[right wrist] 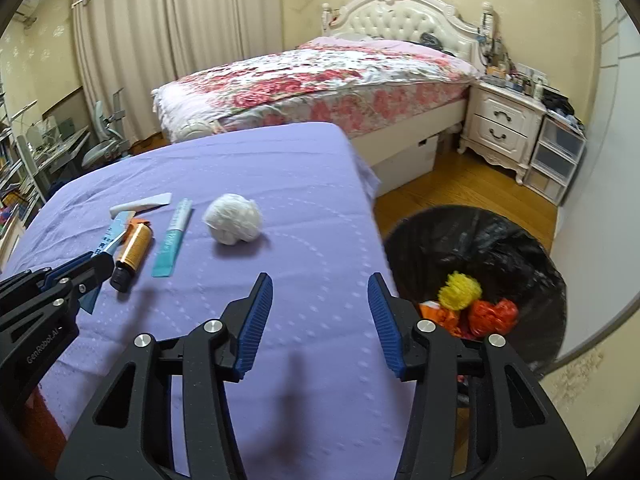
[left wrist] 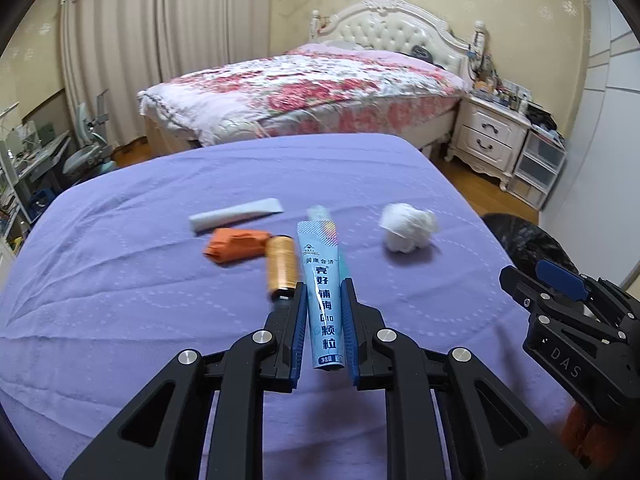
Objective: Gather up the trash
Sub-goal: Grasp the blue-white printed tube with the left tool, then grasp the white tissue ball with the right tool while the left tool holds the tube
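Left gripper (left wrist: 324,320) pinches the blue sachet (left wrist: 322,300) mid-length, lifted above the purple table (left wrist: 120,320) — light, flat, slippery foil, so a firm mid-body grip suits. Right gripper (right wrist: 320,320) hangs spread wide, empty, near the bin (right wrist: 520,248).

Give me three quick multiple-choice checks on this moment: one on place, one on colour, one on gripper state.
1. Where is the bin?
A. on the purple cloth
B. on the floor beside the table
C. on the bed

2. What colour is the crumpled ball on the cloth?
A. white
B. yellow
C. red

3. The left gripper is:
A. open, empty
B. shut on the blue sachet
C. shut on the copper bottle

Key: 1 B, the black-lined bin stands on the wood floor; 2 A, the paper ball is white; 3 B, the left gripper clamps the blue sachet.
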{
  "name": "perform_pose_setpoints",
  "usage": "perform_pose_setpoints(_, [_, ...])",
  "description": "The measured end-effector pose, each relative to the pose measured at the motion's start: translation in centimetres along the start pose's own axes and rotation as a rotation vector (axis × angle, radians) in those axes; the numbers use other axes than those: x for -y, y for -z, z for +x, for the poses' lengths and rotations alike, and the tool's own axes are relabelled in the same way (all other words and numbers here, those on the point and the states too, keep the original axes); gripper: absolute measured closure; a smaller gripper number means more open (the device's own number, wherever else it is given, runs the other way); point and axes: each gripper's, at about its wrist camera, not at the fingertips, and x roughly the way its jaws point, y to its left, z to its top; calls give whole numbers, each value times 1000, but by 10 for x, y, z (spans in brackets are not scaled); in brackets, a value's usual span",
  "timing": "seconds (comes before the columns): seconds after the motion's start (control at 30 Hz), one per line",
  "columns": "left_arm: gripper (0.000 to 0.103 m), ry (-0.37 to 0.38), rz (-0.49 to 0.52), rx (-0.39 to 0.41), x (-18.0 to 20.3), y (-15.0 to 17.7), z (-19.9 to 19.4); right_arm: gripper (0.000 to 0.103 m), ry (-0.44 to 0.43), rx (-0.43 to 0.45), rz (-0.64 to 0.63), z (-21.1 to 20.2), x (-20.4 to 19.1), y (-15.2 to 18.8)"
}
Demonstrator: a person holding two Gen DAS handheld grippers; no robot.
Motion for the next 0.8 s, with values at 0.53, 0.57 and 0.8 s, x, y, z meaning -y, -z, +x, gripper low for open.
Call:
perform_pose_setpoints(0.53, [85,-120,-134,3,-88,2,1,40,-49,-60,-87,64,-63,-34])
perform_pose_setpoints(0.57, [85,-122,-139,1,-91,3,2,40,-47,-65,-89,66,-65,-35])
perform_pose_setpoints(0.8, [85,-119,-163,-10,-105,8,4,56,-35,-93,-95,78,-67,-40])
